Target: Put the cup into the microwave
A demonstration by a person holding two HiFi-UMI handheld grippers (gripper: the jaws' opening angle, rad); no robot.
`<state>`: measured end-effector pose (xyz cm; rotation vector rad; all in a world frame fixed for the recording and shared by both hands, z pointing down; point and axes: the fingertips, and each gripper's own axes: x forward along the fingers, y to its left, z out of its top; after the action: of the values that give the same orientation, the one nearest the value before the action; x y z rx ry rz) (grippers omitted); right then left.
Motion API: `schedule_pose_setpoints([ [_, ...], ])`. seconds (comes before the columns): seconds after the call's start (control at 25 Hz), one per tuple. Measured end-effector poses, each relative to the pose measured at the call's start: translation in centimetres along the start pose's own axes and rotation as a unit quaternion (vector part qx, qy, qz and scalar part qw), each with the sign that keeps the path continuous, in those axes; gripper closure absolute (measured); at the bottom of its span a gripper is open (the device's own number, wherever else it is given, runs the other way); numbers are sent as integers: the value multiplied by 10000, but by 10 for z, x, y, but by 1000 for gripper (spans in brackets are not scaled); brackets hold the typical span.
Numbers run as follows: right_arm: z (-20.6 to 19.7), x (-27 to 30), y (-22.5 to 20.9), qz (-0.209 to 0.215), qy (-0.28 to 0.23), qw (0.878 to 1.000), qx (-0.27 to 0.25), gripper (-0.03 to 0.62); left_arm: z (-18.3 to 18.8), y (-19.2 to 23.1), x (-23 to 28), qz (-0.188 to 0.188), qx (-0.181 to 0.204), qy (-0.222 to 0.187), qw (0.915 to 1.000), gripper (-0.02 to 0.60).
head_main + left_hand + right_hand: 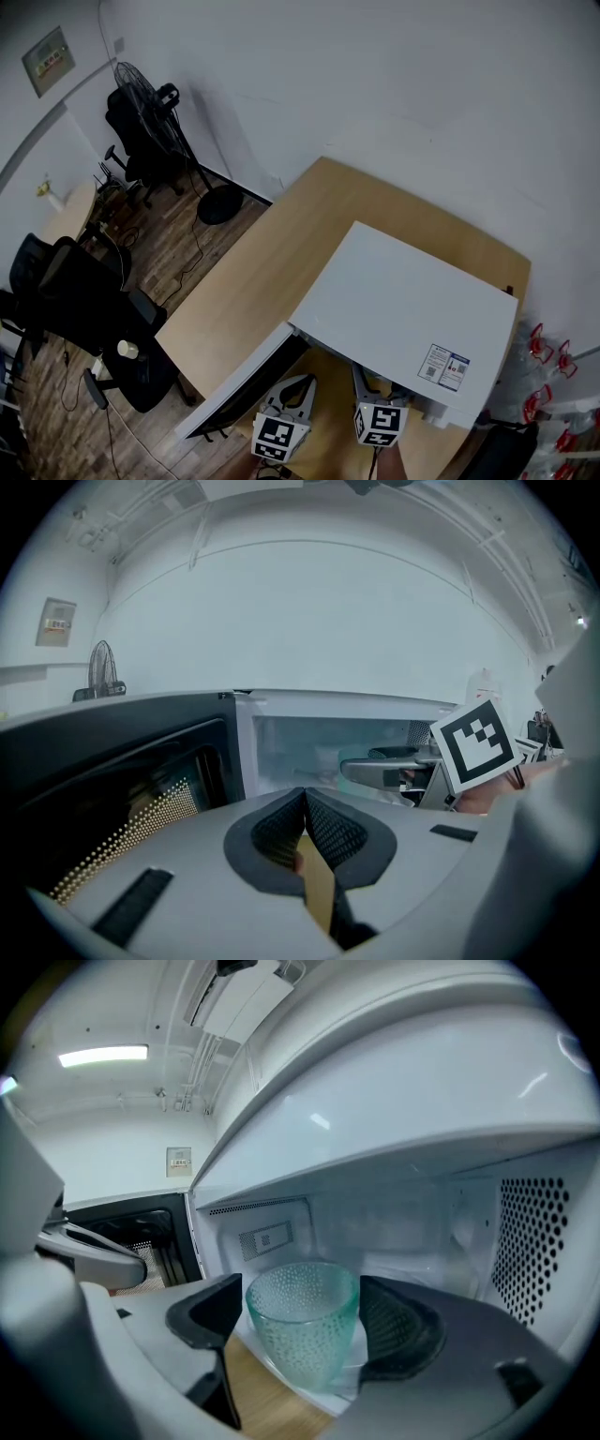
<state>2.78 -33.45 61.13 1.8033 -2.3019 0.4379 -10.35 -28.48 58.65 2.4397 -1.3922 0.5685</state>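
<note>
Right gripper [302,1316] pinches the glass cup [300,1340] at the microwave [403,1101] mouth; keep level, push deeper. Left gripper [305,808] closed, empty.

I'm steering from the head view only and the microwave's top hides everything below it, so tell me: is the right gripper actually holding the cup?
Observer: Yes. The right gripper has its jaws closed on the cup, a green dimpled glass, held upright.
Operator: Is it inside yet?
Observer: Only at the mouth. The cup's base is at the front sill, and the microwave cavity lies open behind it.
Operator: And the left gripper?
Observer: The left gripper has its jaws together with nothing between them.
</note>
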Motion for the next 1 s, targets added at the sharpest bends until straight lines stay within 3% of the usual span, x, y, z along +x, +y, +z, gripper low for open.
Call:
schedule_pose_setpoints([
  [1.0,21,-66,26,-98,-204,9997,-69,207,16,-18,-65,-18,183,-375,9991,558],
])
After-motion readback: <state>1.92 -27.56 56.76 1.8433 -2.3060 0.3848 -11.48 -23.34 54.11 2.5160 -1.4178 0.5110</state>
